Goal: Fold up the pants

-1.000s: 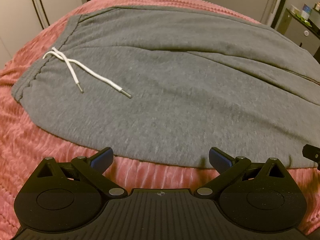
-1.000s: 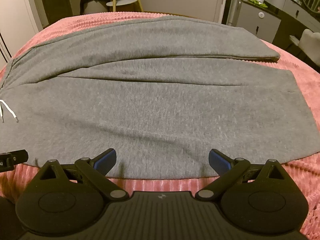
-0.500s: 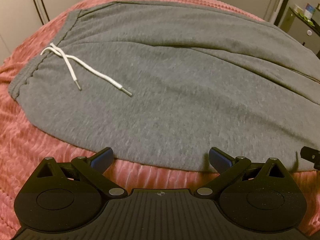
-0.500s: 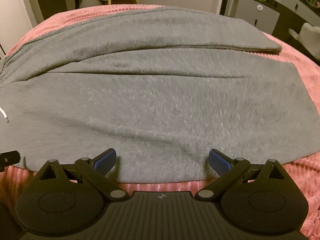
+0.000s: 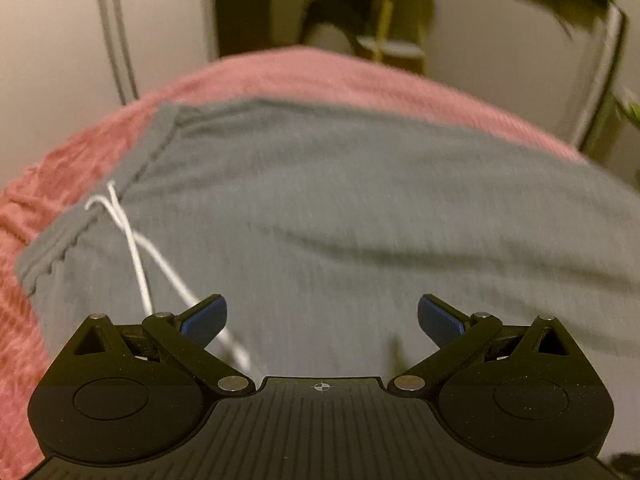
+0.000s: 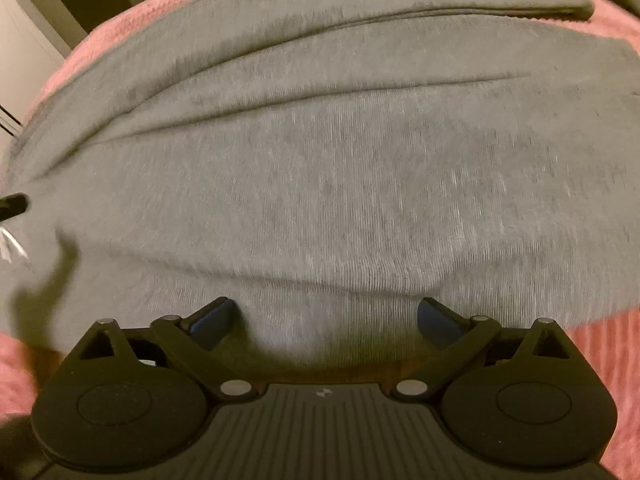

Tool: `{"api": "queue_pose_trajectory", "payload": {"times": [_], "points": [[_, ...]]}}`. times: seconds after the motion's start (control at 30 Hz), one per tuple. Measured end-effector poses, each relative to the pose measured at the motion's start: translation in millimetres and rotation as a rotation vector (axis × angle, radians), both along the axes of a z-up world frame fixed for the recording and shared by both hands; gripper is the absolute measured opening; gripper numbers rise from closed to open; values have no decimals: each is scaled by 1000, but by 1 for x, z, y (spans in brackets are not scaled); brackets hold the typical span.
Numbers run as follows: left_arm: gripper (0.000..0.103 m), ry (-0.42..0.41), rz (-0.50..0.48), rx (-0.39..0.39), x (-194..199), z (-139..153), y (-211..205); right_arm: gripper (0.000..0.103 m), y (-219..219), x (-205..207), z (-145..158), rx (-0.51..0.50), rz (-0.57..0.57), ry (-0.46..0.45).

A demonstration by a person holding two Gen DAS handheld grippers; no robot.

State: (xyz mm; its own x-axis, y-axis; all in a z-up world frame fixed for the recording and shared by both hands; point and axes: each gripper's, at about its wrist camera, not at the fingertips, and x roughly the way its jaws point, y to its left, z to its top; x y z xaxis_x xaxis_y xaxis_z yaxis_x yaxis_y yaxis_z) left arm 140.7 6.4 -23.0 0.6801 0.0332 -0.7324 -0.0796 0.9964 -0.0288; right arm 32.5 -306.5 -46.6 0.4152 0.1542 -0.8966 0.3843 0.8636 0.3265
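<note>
Grey sweatpants (image 5: 340,208) lie spread flat on a pink ribbed bedspread (image 5: 328,72), waistband at the left with a white drawstring (image 5: 136,248) trailing toward me. My left gripper (image 5: 322,318) is open, low over the near side of the pants by the waist, with the cord passing beside its left finger. In the right wrist view the pant legs (image 6: 340,184) run to the right, one leg lying beyond the other. My right gripper (image 6: 324,318) is open at the near hem edge of the front leg, cloth between its fingers. Both views are blurred.
The bedspread (image 6: 600,344) shows at the near corners and beyond the pants. Behind the bed stand pale cupboard doors (image 5: 56,60), a dark doorway and a small stool (image 5: 390,46). A tip of the left gripper (image 6: 12,204) shows at the right view's left edge.
Both grippers have moved forward and down onto the near edge of the pants. The left one now stands over the cloth near the drawstring; the right one reaches the leg's edge. Both stay open.
</note>
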Motion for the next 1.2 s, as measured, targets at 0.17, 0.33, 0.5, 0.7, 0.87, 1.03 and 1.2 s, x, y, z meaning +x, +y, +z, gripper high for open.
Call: {"api": "queue_pose_trajectory", "payload": {"times": [0.17, 0.33, 0.5, 0.7, 0.87, 1.03, 1.2], "points": [[103, -74, 161, -24, 36, -22, 21, 91, -71, 85, 37, 12, -261, -200], [103, -154, 262, -73, 40, -43, 47, 75, -118, 217, 25, 49, -481, -243], [103, -172, 281, -132, 36, -61, 55, 75, -136, 315, -10, -74, -642, -148], [103, -207, 276, -40, 34, -72, 39, 68, -149, 353, -39, -163, -741, -62], [103, -215, 277, -70, 30, -71, 42, 7, -159, 326, -43, -216, -664, -100], [103, -250, 279, -138, 23, -71, 51, 6, -160, 219, -14, -31, -701, -383], [103, -283, 282, -272, 9, -67, 63, 6, -121, 47, -16, 35, -694, -528]]}}
